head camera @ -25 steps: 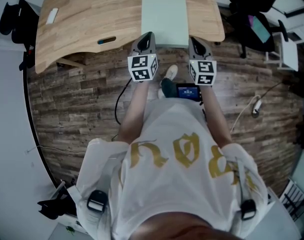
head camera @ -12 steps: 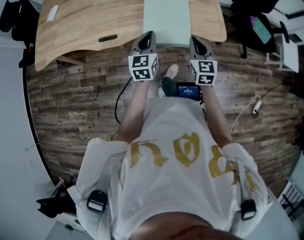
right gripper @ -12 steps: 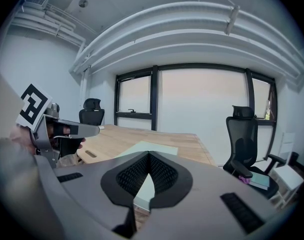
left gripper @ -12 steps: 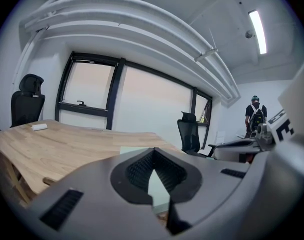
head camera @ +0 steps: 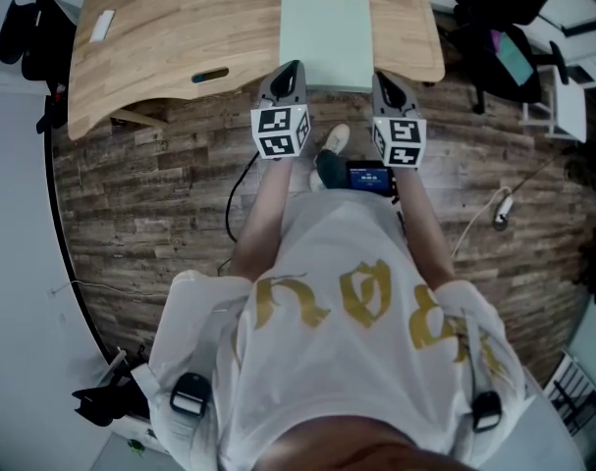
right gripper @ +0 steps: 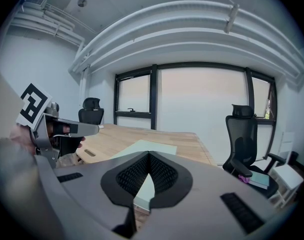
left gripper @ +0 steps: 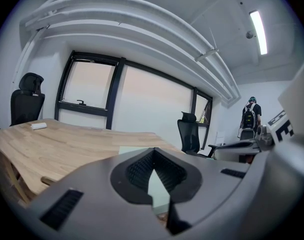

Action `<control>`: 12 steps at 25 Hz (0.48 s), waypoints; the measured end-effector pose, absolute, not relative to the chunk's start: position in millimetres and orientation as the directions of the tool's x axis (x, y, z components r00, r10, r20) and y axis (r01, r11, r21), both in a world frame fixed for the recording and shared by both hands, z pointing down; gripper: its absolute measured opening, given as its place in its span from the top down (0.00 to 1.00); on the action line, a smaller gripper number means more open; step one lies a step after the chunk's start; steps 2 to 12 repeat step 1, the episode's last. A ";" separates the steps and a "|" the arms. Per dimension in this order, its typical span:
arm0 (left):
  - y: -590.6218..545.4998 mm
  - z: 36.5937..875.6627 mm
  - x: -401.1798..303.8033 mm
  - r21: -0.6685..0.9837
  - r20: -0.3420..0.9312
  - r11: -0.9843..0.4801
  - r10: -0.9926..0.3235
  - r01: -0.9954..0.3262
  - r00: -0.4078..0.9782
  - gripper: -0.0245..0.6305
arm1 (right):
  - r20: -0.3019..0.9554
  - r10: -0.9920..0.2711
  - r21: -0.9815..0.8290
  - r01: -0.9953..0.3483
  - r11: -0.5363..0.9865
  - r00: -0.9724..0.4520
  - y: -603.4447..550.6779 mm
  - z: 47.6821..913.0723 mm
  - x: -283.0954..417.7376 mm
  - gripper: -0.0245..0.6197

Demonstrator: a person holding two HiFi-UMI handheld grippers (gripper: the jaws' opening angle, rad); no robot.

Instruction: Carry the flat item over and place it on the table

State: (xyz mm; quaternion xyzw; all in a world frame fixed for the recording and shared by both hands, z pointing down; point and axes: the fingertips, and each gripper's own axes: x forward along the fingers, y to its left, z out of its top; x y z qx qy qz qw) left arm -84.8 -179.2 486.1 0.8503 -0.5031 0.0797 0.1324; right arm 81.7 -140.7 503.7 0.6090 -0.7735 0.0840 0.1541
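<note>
Placement looks finished: left gripper (head camera: 291, 69), jaws together on nothing, sits at 7 o'clock of the flat item (head camera: 325, 37), which lies on the table (head camera: 180, 37) at 12 o'clock. The right gripper (head camera: 382, 77), equally closed and empty, sits at 5 o'clock. Probably only withdrawal remains.

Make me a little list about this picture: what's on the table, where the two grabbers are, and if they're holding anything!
Table: wooden, with a curved front edge
Board: pale green, lying flat on the table, reaching its near edge
Left gripper: jaws shut, holding nothing, tip by the board's near left corner
Right gripper: jaws shut, holding nothing, tip by the board's near right corner
Also on the table: a small white thing near the far left end
Person: standing at the table, one gripper in each hand
</note>
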 end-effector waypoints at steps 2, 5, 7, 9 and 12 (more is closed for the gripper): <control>-179.1 486.5 -83.6 0.146 0.268 -0.460 -0.834 -0.876 0.482 0.96 | 0.341 -0.916 0.058 -0.968 0.244 -0.211 -140.6 503.9 82.8 0.96; -179.1 486.5 -83.6 0.146 0.268 -0.460 -0.834 -0.876 0.482 0.96 | 0.341 -0.916 0.058 -0.968 0.244 -0.211 -140.6 503.9 82.8 0.96; -179.1 486.5 -83.6 0.146 0.268 -0.460 -0.834 -0.876 0.482 0.96 | 0.341 -0.916 0.058 -0.968 0.244 -0.211 -140.6 503.9 82.8 0.96; -179.1 486.5 -83.6 0.146 0.268 -0.460 -0.834 -0.876 0.482 0.96 | 0.341 -0.916 0.058 -0.968 0.244 -0.211 -140.6 503.9 82.8 0.96; -179.1 486.5 -83.6 0.146 0.268 -0.460 -0.834 -0.876 0.482 0.96 | 0.341 -0.916 0.058 -0.968 0.244 -0.211 -140.6 503.9 82.8 0.96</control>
